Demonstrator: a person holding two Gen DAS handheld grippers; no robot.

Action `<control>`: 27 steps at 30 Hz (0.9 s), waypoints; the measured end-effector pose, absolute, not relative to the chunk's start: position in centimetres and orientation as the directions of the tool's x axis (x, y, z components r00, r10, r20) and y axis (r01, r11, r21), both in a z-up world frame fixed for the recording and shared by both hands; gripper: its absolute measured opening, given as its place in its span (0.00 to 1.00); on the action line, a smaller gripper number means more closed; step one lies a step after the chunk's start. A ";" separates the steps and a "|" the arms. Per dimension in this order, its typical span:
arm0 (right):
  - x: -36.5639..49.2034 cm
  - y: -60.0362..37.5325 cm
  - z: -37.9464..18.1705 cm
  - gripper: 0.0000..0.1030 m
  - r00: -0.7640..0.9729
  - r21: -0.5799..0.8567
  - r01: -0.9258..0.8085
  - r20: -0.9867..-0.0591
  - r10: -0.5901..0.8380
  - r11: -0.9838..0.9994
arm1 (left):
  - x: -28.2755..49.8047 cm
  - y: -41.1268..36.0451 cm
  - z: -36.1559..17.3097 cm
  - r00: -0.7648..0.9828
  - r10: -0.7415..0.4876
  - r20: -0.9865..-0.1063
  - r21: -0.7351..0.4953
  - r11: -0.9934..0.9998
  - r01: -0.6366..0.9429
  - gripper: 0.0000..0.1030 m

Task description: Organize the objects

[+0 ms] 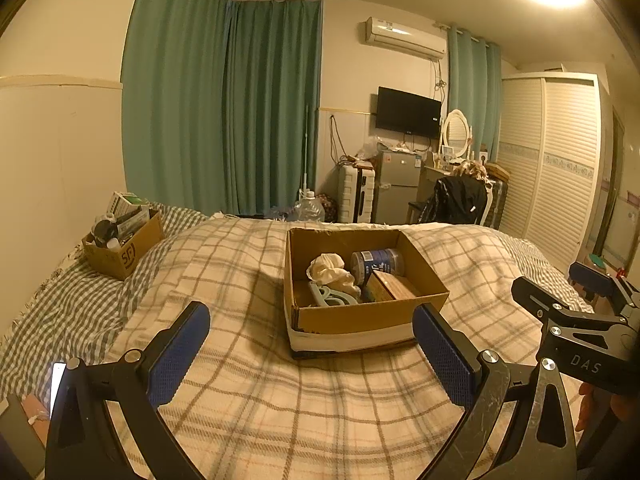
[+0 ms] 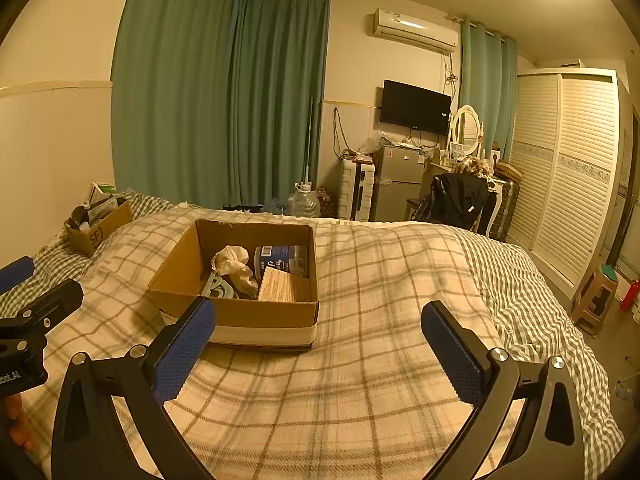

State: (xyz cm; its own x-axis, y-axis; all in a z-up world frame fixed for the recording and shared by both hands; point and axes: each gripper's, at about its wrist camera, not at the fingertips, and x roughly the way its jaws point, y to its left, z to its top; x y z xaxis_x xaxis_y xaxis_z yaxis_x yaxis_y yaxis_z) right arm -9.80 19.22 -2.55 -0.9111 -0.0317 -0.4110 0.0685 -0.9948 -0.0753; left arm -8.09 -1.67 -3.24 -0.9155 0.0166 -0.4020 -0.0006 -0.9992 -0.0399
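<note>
An open cardboard box (image 1: 352, 314) (image 2: 276, 312) sits on the plaid blanket in the middle of the bed. Inside lie a crumpled white cloth (image 1: 330, 272) (image 2: 236, 266), a blue-labelled can (image 1: 378, 264) (image 2: 282, 258) on its side, a flat brown packet (image 1: 390, 286) (image 2: 280, 286) and a pale blue plastic hanger (image 1: 332, 299) (image 2: 216, 286). My left gripper (image 1: 312, 322) hovers open just in front of the box, nothing between its blue pads. My right gripper (image 2: 318, 318) is open too, to the right of the box and empty.
A second, smaller cardboard box (image 1: 120, 250) (image 2: 94, 232) full of bottles and packets stands at the bed's far left by the wall. Beyond the bed are green curtains, a water jug (image 2: 305, 202), a small fridge (image 2: 396, 184), a chair with a dark jacket (image 2: 456, 200) and a white wardrobe (image 2: 568, 168). A stool (image 2: 596, 300) stands right of the bed.
</note>
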 end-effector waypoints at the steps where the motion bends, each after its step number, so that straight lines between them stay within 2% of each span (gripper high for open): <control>1: -9.8 19.3 -2.6 1.00 -0.911 -0.075 0.068 -0.412 -0.032 -0.995 | -8.1 -1.7 -3.3 -0.915 0.016 -0.403 -0.040 -0.999 0.000 1.00; 27: -9.7 19.4 -2.5 1.00 -0.911 -0.069 0.068 -0.411 -0.034 -0.995 | -8.1 -1.4 -3.1 -0.910 0.005 -0.415 -0.026 -1.000 0.006 1.00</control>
